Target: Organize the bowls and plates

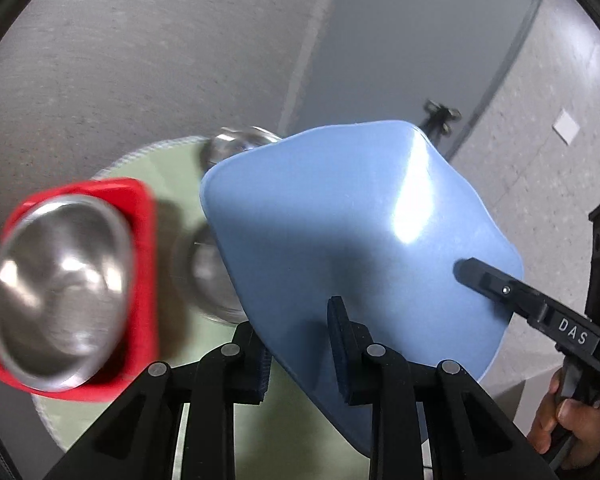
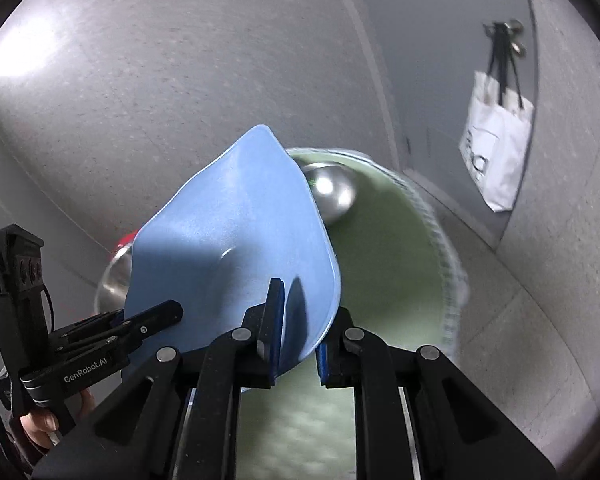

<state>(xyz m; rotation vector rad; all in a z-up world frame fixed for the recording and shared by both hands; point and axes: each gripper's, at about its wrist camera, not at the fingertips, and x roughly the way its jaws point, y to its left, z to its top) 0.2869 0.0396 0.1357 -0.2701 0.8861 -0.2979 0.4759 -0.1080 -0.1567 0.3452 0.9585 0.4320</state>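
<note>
Across the frame's centre, both your left gripper and right gripper pinch the square blue plastic plate, so keep it level.

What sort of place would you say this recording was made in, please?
Probably an indoor room set up for recording rather than a working kitchen: the dishes sit on a round green mat laid on grey speckled floor, a white tote bag hangs on the wall, and a tripod stands nearby.

A round pale-green woven mat lies on the grey speckled floor; a white cloth tote bag hangs from a black tripod.
</note>
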